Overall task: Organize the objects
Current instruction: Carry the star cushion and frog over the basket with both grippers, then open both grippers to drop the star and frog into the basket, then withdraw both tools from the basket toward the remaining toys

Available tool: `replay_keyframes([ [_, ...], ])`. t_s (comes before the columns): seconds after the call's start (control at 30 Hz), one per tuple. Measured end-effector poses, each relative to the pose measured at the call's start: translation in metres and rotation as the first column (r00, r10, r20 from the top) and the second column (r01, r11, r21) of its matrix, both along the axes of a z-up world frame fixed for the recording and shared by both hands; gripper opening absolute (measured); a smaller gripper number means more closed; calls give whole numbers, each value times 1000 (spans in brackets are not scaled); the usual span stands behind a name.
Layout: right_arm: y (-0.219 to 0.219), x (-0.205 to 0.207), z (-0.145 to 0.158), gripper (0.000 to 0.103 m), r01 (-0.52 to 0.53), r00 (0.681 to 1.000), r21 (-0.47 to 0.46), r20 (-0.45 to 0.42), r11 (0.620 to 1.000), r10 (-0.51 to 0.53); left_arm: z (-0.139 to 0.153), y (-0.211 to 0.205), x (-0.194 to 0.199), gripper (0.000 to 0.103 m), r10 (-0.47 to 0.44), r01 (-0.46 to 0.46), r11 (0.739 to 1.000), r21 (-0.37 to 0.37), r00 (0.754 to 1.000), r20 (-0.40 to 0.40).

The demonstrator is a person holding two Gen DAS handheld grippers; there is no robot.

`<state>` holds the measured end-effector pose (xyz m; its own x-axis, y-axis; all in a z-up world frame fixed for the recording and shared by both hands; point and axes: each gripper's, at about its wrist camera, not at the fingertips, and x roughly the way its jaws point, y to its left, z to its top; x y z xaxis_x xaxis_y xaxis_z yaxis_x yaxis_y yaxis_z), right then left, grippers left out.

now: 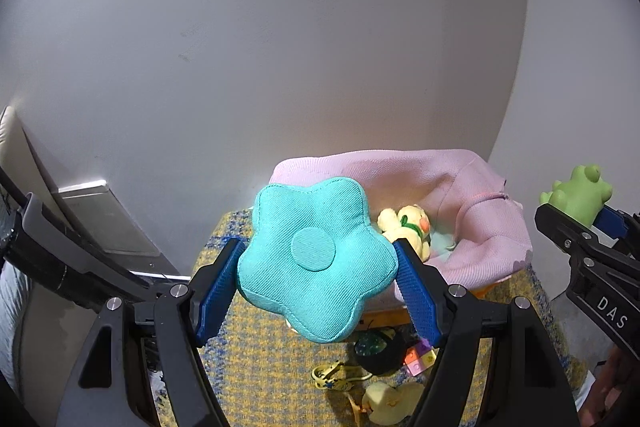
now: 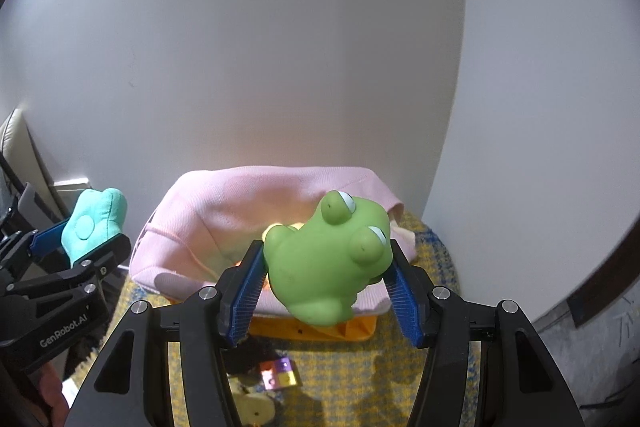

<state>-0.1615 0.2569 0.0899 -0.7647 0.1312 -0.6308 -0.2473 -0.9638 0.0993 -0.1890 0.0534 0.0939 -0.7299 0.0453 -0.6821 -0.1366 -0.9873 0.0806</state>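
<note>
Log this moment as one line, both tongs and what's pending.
left tongs: shut on teal flower cushion | right tongs: shut on green frog toy | pink basket: ahead, below | pending: drop both

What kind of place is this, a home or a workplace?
Probably a home, perhaps a living room or child's corner. Soft toys lie on a yellow woven cloth, a pink fabric basket holds a yellow plush toy, and a plain white wall stands behind.

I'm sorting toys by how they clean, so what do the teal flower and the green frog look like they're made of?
Flower: soft stuffed fabric, matte, with fine corduroy-like ribs and a stitched seam round the edge.
Frog: smooth moulded rubber or soft vinyl, probably; seamless, with a slight sheen and painted eyes. Which of these it is, the look leaves open.
</note>
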Motion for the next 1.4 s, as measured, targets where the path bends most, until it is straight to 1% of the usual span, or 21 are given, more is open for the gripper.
replay_keyframes([
  [0.2, 7, -25, -3, 58, -10, 1000, -19, 24, 1000, 10, -4, 6, -20, 74, -7, 7, 1000, -4, 1000, 6],
  [0.4, 11, -49, -14, 58, -18, 998, -32, 56, 999, 20, -20, 10, -41, 74, -9, 10, 1000, -1, 999, 39],
  [0.63, 14, -69, -27, 58, -32, 995, -49, 96, 998, 37, -33, 11, -60, 74, -11, 12, 1000, -10, 998, 69],
  [0.87, 17, -83, -32, 59, -47, 991, -42, 123, 998, 52, -43, 8, -73, 76, -2, 2, 1000, 0, 994, 108],
  [0.9, 16, -84, -32, 60, -47, 991, -42, 123, 998, 51, -44, 8, -74, 78, 4, -4, 1000, 1, 994, 111],
  [0.93, 14, -88, -31, 63, -45, 991, -42, 125, 998, 50, -45, 7, -74, 80, 8, -8, 1000, 4, 994, 113],
  [1.0, 14, -86, -25, 87, -29, 993, -28, 114, 999, 33, -45, 6, -74, 93, 19, -20, 1000, 10, 993, 113],
  [1.03, 14, -86, -23, 90, -25, 994, -23, 108, 999, 27, -44, 4, -74, 95, 27, -28, 1000, 11, 994, 110],
  [1.07, 14, -86, -22, 92, -22, 994, -18, 104, 1000, 24, -43, 2, -73, 96, 33, -34, 999, 13, 994, 108],
  [1.23, 11, -86, -16, 92, -19, 994, -5, 105, 1000, 19, -39, -3, -72, 102, 49, -50, 999, 11, 993, 106],
  [1.4, 8, -81, -11, 93, -18, 995, -10, 93, 1000, 19, -34, -5, -67, 103, 49, -50, 999, 8, 995, 92],
])
